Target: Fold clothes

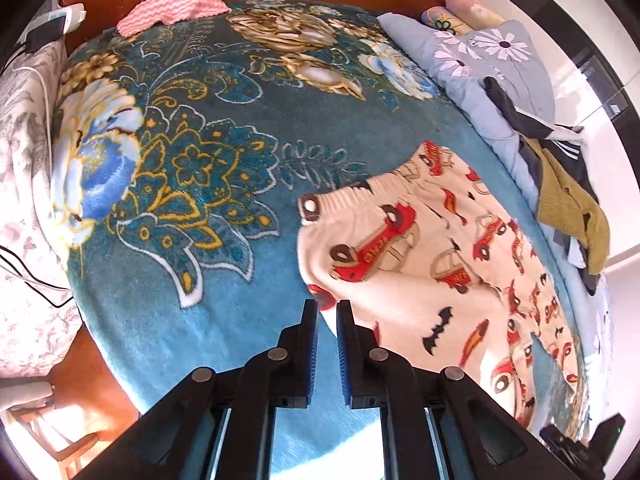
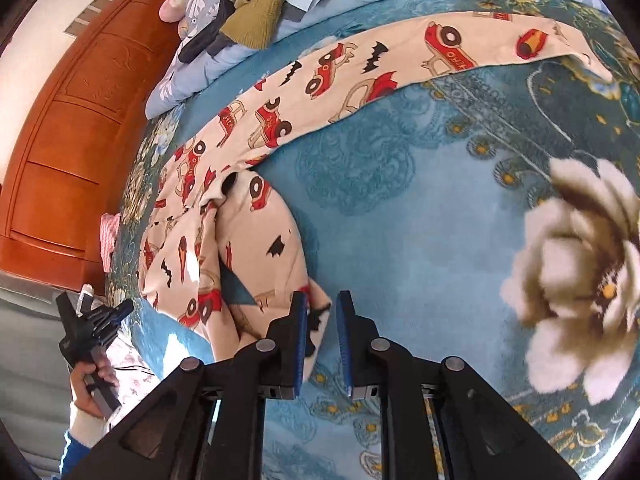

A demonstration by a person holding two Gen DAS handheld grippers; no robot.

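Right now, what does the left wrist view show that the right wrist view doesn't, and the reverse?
Only the left wrist view shows the pants' elastic waistband and a floral quilt at the bed's edge. Only the right wrist view shows both pant legs spread apart, one leg stretching far across, plus the left gripper held off the bed. Both show the car-print pants, the blue floral blanket, the olive sweater and open, empty jaws.

A bed under a teal floral blanket (image 1: 224, 280) carries car-print pajama pants (image 1: 420, 256) and a clothes heap (image 1: 560, 184).
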